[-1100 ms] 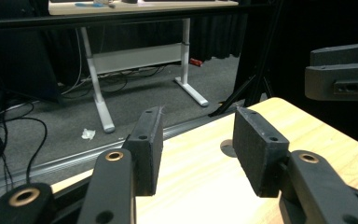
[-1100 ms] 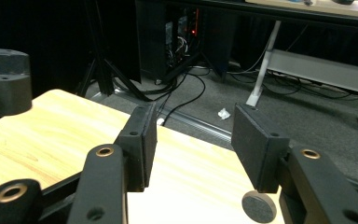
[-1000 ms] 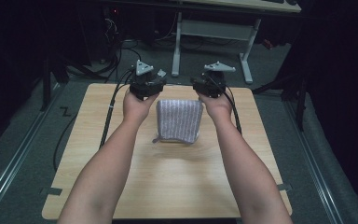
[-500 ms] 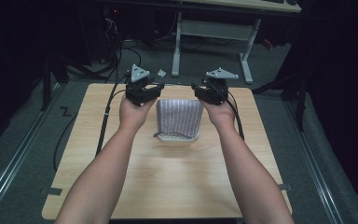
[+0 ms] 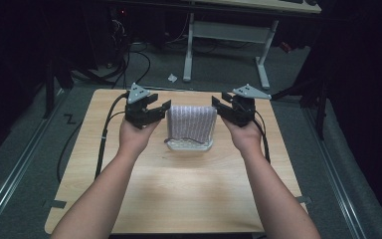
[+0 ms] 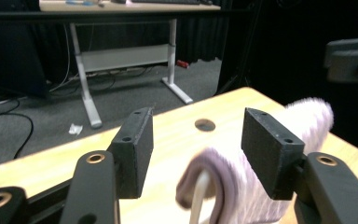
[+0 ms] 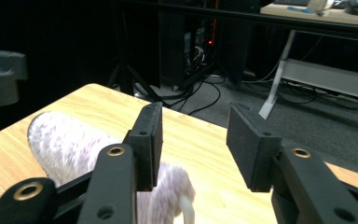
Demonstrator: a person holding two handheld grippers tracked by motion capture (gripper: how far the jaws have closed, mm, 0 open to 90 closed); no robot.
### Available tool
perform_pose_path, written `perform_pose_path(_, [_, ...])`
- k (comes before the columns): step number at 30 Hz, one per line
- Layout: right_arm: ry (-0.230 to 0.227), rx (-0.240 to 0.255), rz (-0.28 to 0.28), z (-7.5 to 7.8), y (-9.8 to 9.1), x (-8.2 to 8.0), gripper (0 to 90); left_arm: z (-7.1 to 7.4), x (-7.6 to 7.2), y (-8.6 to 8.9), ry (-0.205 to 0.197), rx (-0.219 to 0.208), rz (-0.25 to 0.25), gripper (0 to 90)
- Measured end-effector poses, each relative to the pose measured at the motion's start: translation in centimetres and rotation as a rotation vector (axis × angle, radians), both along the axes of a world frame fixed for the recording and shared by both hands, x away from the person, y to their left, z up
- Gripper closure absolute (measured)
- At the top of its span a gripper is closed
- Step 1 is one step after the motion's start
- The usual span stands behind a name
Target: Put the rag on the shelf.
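Folded cloth (image 5: 191,122) lying on the surface (image 5: 179,194), toward the far half, draped over a white frame (image 5: 189,146) peeking out at the near edge. Left claw (image 5: 154,110) just beside the cloth's left side, jaws apart and just opened further, nothing pressed between them; in the left gripper view (image 6: 196,140), cloth (image 6: 256,186) reaching partly into the gap near the right jaw, blurred, contact with that pad not clear. Right claw (image 5: 224,107) just beside the cloth's right side, jaws also apart though just narrowed somewhat; in the right gripper view (image 7: 193,137), bare gap between the pads, cloth (image 7: 70,140) off to the left behind the left jaw. Both claws held in the person's hands, forearms entering from the near edge, one on each flank of the cloth. Cables (image 5: 104,139) trailing over the surface's left side. White-legged desk (image 5: 224,45) standing on the floor beyond.
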State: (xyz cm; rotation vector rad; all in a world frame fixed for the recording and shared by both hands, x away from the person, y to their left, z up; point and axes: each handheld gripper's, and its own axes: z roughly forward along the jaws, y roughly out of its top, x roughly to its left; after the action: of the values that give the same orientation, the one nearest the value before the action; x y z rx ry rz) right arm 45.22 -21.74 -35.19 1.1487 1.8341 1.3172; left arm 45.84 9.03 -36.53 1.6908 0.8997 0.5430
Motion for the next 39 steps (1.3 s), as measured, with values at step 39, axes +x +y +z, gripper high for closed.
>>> perform_pose_path(39, [0.177,-0.14,0.062,-16.3,-2.9,-15.0,41.9,-15.1,-14.0,7.9,0.249,0.235,-0.068,35.1])
